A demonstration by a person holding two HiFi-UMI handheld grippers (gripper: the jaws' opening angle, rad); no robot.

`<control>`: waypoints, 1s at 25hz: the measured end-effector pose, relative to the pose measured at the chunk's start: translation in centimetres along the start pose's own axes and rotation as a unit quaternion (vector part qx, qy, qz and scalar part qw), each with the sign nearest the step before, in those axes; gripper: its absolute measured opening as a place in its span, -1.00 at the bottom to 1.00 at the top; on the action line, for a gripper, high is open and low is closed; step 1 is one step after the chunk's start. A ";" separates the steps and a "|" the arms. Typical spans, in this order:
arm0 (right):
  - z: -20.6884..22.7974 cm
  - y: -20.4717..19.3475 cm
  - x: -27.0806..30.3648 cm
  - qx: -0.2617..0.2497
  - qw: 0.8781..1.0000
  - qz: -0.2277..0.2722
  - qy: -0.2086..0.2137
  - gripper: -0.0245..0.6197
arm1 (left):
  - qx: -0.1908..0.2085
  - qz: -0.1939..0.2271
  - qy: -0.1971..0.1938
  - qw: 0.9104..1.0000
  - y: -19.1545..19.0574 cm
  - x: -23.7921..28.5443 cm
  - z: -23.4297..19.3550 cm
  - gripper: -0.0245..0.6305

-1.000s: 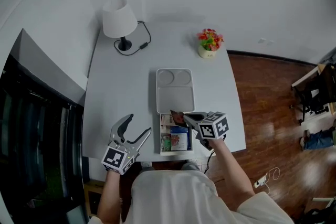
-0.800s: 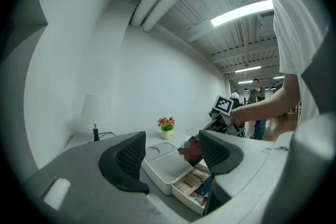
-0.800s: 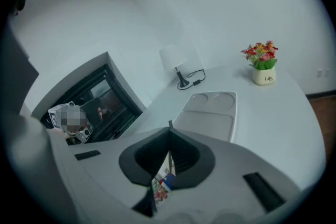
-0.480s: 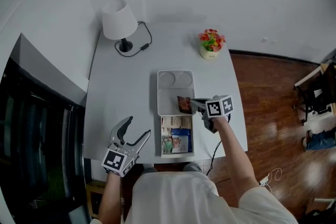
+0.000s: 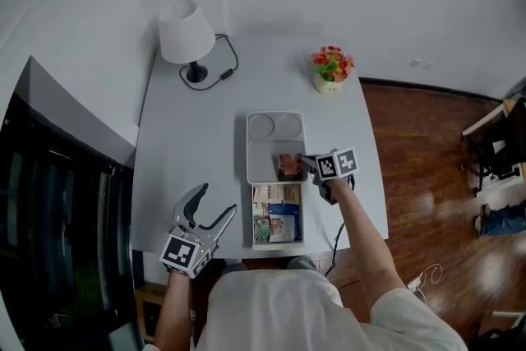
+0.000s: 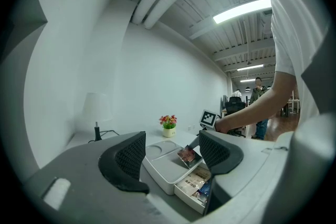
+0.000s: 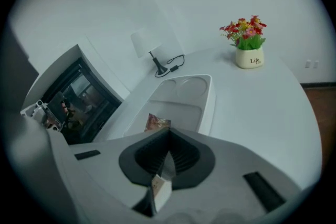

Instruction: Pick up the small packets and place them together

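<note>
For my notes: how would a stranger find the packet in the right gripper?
On the grey table, find the white tray. Over its near end, the right gripper pinches one reddish-brown packet; all other packets lie in the box.

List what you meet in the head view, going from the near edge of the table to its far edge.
box of packets → white tray → potted flowers. The lamp and both grippers overlap these, so they are left out.
</note>
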State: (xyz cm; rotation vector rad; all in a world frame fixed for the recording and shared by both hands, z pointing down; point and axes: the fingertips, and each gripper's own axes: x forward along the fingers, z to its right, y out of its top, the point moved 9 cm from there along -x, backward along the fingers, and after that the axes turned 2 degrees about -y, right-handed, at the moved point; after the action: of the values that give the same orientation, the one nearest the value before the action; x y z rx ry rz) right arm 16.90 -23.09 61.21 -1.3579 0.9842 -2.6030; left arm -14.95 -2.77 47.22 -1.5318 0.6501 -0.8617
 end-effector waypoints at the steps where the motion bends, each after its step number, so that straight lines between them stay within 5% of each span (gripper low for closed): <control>1: 0.2 -0.2 0.2 -0.005 1.000 -0.004 -0.011 -0.90 | -0.001 0.000 0.000 1.000 -0.1 0.0 0.0 0.07; 19: 1.1 -0.4 2.0 -0.100 0.976 -0.027 -0.193 -0.79 | 0.004 0.007 -0.001 1.000 0.3 0.1 0.0 0.07; 20: 1.0 -0.4 1.9 -0.102 0.974 -0.022 -0.199 -0.74 | 0.004 0.008 -0.001 1.000 0.3 0.1 -0.1 0.07; 22: 0.6 -0.1 1.5 -0.104 0.974 -0.001 -0.201 -0.19 | 0.003 0.010 -0.001 1.000 0.3 0.2 0.0 0.07; 25: -0.8 1.0 -0.3 -0.123 0.971 0.079 -0.187 -0.19 | 0.000 0.014 -0.002 1.000 0.4 0.3 0.1 0.07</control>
State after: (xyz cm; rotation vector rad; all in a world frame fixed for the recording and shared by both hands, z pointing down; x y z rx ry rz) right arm 16.28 -23.37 60.09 -1.6652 1.3129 -2.0573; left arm -14.69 -3.04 46.88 -1.5199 0.6678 -0.8381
